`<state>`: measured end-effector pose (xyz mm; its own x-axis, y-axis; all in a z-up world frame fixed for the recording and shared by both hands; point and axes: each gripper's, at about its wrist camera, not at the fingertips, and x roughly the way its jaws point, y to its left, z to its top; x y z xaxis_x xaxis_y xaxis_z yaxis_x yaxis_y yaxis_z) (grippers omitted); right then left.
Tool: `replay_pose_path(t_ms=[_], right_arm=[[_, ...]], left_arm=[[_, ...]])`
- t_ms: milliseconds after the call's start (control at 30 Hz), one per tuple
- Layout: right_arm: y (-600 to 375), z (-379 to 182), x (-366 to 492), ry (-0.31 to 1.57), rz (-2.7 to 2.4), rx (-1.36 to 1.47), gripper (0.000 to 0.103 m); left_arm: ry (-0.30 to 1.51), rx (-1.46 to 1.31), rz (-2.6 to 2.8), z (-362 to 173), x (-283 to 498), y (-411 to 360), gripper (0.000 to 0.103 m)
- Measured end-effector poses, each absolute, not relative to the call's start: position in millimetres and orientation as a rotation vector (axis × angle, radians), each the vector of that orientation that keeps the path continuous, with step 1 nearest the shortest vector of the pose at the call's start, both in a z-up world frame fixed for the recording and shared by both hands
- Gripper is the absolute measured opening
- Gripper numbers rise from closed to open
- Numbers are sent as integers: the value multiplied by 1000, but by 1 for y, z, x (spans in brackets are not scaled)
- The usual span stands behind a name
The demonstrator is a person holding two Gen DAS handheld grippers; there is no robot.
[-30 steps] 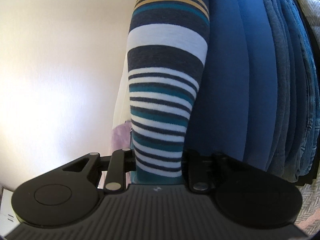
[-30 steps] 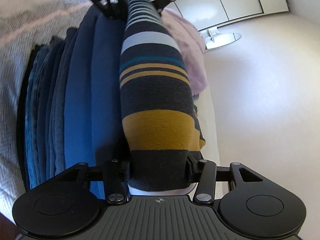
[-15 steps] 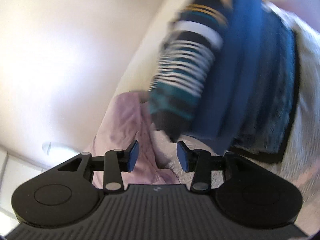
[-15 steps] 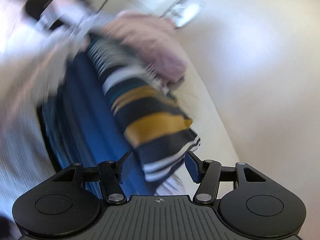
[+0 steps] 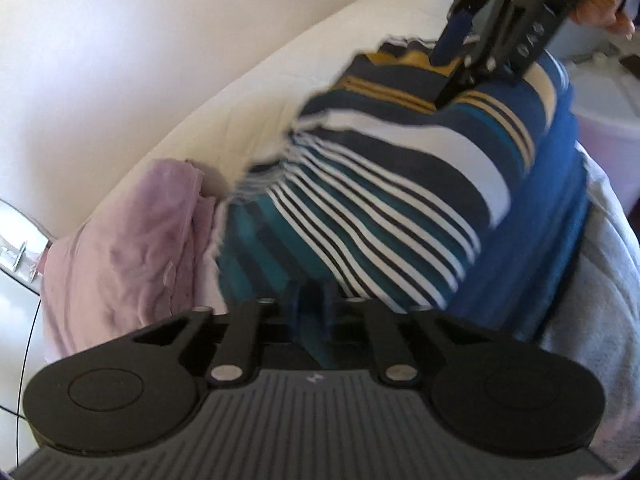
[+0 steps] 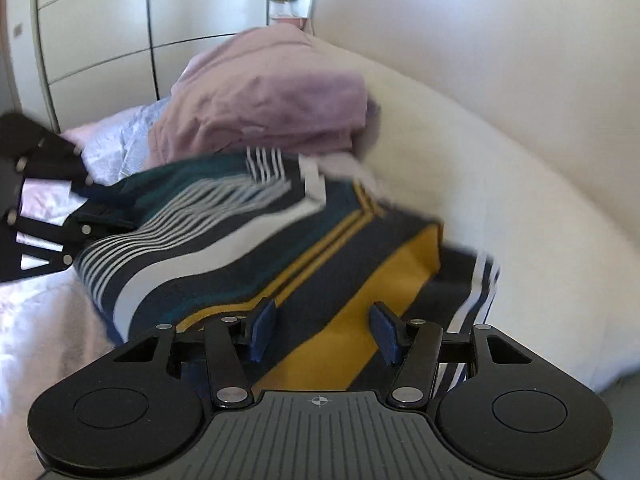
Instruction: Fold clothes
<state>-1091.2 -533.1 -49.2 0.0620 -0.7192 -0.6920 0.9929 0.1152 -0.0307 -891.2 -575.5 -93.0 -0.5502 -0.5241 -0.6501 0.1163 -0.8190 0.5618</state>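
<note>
Left wrist view: the striped garment, banded navy, white, teal and mustard, lies folded on a blue pile; left gripper looks clamped on its teal edge; right gripper gapes empty above the mustard band; pink cloth just beside.

The left gripper points forward with its two black fingers drawn fairly near each other; its blue pads are blurred, so whether the jaws are parted or closed cannot be told. The right gripper has its jaws spread, both blue pads standing clear with a gap between them. In the left wrist view the right gripper appears at the top, angled downward, with a hand gripping its rear.
</note>
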Motion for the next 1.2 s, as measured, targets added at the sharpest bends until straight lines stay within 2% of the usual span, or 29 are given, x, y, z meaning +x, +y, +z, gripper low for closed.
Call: replay_pose_path(t_ms=[133,333,467,500,733,1133,1200], right_arm=[[-506,-62,-1074,658,-1375,495,56],[-538,-68,-1077,629,-1394,521,56],[-540,-70,-1076,630,-1393,525,56],[-539,-71,-1076,627,-1392,527,56],[-531,-76,-1082,578,-1405,578,56],[-531,-46,-1092,547,-1420,568,58],[-521,-40,-1093,527,-1445,554,66]], left_arm=[[-708,1211,-2365,-110,-879,-552,0],[-613,1224,-2358,-82,-892,-566,2],[-516,1198,-2377,-63,-899,-580,33],[-483,1206,-2381,-64,-903,-586,34],[-252,1260,-2400,-69,-929,-624,32],[-179,1246,-2354,-48,-927,-626,35],[-160,1220,-2346,-43,-922,-620,40]])
